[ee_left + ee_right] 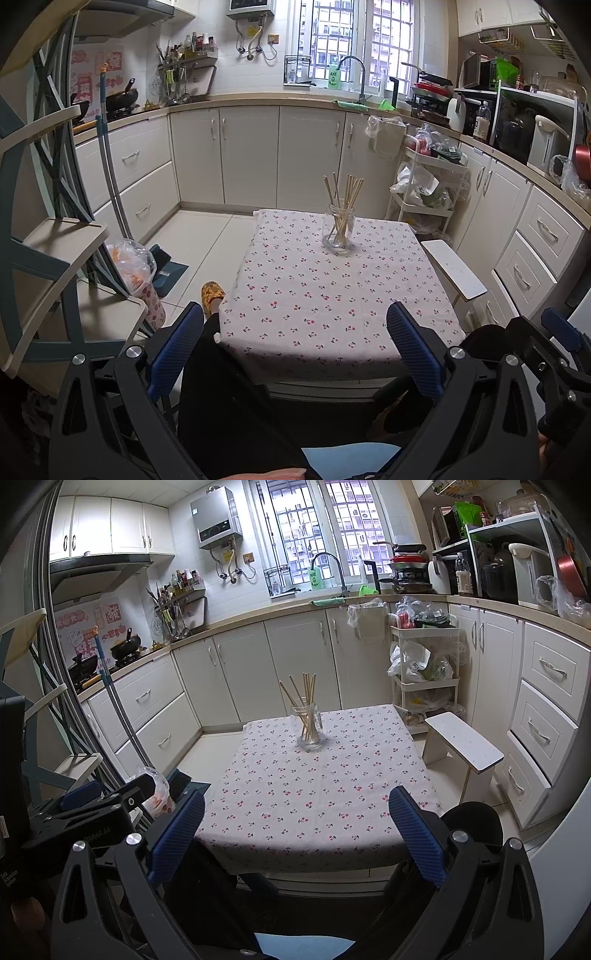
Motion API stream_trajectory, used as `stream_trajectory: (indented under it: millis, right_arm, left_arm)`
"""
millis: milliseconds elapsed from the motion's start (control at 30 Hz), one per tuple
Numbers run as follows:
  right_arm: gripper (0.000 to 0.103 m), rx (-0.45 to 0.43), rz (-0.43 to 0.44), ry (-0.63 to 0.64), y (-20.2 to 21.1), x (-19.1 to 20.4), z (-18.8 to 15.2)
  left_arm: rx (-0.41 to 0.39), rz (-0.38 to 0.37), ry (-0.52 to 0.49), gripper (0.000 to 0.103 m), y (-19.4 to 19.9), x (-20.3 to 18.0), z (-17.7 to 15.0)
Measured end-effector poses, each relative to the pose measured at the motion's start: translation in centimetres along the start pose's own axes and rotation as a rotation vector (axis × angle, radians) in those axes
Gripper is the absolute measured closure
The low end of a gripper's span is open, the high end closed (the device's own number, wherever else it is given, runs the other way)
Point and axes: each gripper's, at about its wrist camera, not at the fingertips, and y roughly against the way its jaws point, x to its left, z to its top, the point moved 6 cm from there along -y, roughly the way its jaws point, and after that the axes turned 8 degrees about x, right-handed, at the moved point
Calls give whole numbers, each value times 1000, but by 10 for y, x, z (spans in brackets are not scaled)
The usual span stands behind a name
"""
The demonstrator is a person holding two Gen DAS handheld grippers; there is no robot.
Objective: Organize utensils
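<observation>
Both pairs of fingers stand wide apart and hold nothing: the left gripper [295,347] and right gripper [295,830] hang back at the near edge of the table [317,794], well short of anything on it. From large to small: the table wears a cherry-print cloth; toward its far end a clear glass jar [308,729] stands upright; inside lean the wooden chopsticks [306,701], fanned against the rim — already gathered, so the sorting looks done, or about to restart.
</observation>
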Motion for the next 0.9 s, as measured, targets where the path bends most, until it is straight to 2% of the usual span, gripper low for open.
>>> stream_trajectory:
  millis: [300, 367, 500, 900]
  right_arm:
    - [7, 4, 3, 0, -1, 1, -3]
    - [7, 5, 3, 0, -1, 3, -4]
    - [7, 4, 3, 0, -1, 1, -2]
    - [7, 4, 3, 0, -1, 4, -5]
  left_arm:
    - [10, -8, 11, 8, -2, 1, -1]
    - [-4, -26, 24, 8, 0, 4, -3]
    - [-27, -8, 4, 8, 5, 1, -3]
    - [-6, -32, 3, 8, 1, 5, -2]
